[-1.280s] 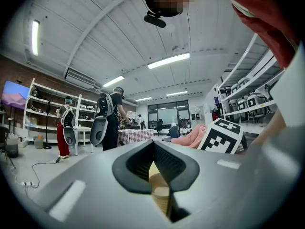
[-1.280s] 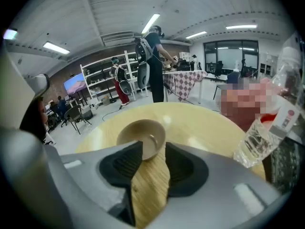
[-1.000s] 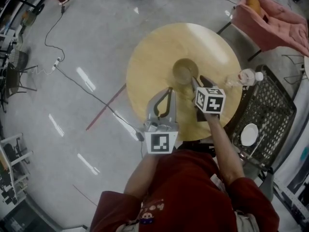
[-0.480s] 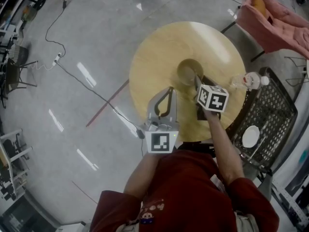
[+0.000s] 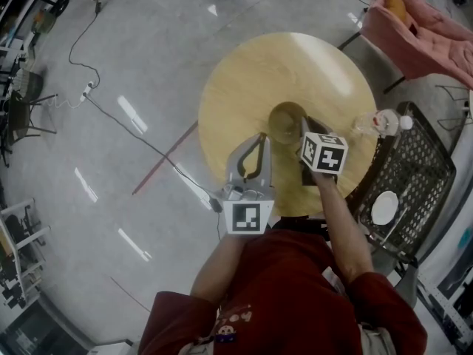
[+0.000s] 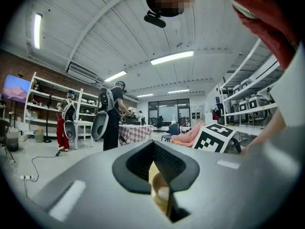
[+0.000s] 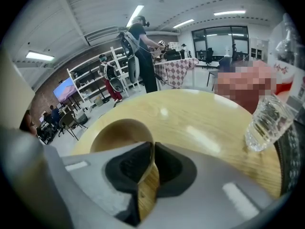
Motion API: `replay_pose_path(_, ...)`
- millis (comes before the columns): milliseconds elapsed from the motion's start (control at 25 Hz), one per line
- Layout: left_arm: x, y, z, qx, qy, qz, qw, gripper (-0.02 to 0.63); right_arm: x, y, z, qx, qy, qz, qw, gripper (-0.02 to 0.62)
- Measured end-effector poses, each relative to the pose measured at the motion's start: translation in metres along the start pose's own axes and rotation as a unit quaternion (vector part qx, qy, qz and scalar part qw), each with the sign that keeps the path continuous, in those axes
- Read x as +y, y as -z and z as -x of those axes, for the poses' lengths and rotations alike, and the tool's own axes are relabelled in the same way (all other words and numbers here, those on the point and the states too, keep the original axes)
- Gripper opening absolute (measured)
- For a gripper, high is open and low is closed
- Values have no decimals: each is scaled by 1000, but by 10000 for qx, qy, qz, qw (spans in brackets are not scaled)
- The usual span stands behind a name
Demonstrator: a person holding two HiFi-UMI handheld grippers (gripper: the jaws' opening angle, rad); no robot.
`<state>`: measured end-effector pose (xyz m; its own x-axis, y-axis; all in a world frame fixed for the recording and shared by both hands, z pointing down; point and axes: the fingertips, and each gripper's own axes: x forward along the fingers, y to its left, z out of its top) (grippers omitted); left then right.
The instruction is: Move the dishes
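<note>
While its jaws have just been closing, the right gripper [image 5: 305,129] pinches the near rim of a tan bowl [image 5: 285,120] at approx. the centre of a round wooden table [image 5: 251,72], as seen from the head view. In the right gripper view the bowl's thin wall stands between the two dark pads [image 7: 128,168], w/ both pressed on it, one inside the bowl & one outside. The bowl sits upright on the tabletop.

The left gripper [image 5: 257,143] hangs roughly level over the table's near edge, just beside the right one & short of the bowl. The left gripper view shows its jaws together w/ nothing in them; only a sliver of tan shows past the pads. The right gripper's marker cube [image 6: 214,137] appears at right in that view.

A clear plastic bottle [image 5: 378,120] stands at the table's right edge, apart from the bowl. Off the table to the right, a white plate [image 5: 384,207] lies on a black mesh rack [image 5: 425,161]. A pink cloth [image 5: 421,28] drapes a seat at top right. A cable [image 5: 111,117] trails across the grey floor at left. The person, in a red top [image 5: 281,287], stands at the table's near side.
</note>
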<state>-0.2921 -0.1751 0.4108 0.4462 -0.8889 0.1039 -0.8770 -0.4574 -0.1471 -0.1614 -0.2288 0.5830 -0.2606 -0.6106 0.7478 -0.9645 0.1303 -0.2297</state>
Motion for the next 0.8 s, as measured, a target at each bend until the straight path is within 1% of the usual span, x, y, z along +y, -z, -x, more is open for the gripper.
replay_pose_path(80, -1, 0, 0, 29, 30, -10, 10000, 8, 1, -2, 2, -37, -1, -5, 10000, 29)
replay_pose_path(160, -1, -2, 0, -35, 19, 40, 10000, 8, 2, -3, 4, -76, -15, -14, 10000, 26)
replay_pose_path(240, -2, -3, 1, -91, -61, 325, 9994, 8, 2, -4, 8, -124, -35, -39, 9999, 23)
replay_pose_path(320, -4, -4, 2, -86, -57, 407, 9991, 8, 2, -5, 12, -179, -52, -74, 9998, 20)
replay_pose_path(440, -7, -8, 2, -200, -120, 653, 9976, 8, -1, -4, 20, -235, -30, -72, 9997, 18)
replay_pose_path(480, -8, -9, 3, -209, -111, 679, 9974, 8, -1, -3, 23, -252, -20, -72, 9997, 18)
replay_pose_path(560, -12, -13, 3, -264, -56, 618, 9977, 8, -3, -1, 28, -290, -6, -107, 9995, 18)
replay_pose_path(640, -18, -17, 3, -287, 91, 318, 9990, 8, -7, 1, 34, -335, 18, -168, 9993, 18)
replay_pose_path(720, -25, -20, 3, -268, 206, 178, 9993, 8, -11, 1, 43, -393, 49, -237, 9989, 18)
replay_pose_path(800, -33, -25, 2, -248, 387, -128, 9989, 8, -16, 1, 53, -459, 85, -315, 9984, 18)
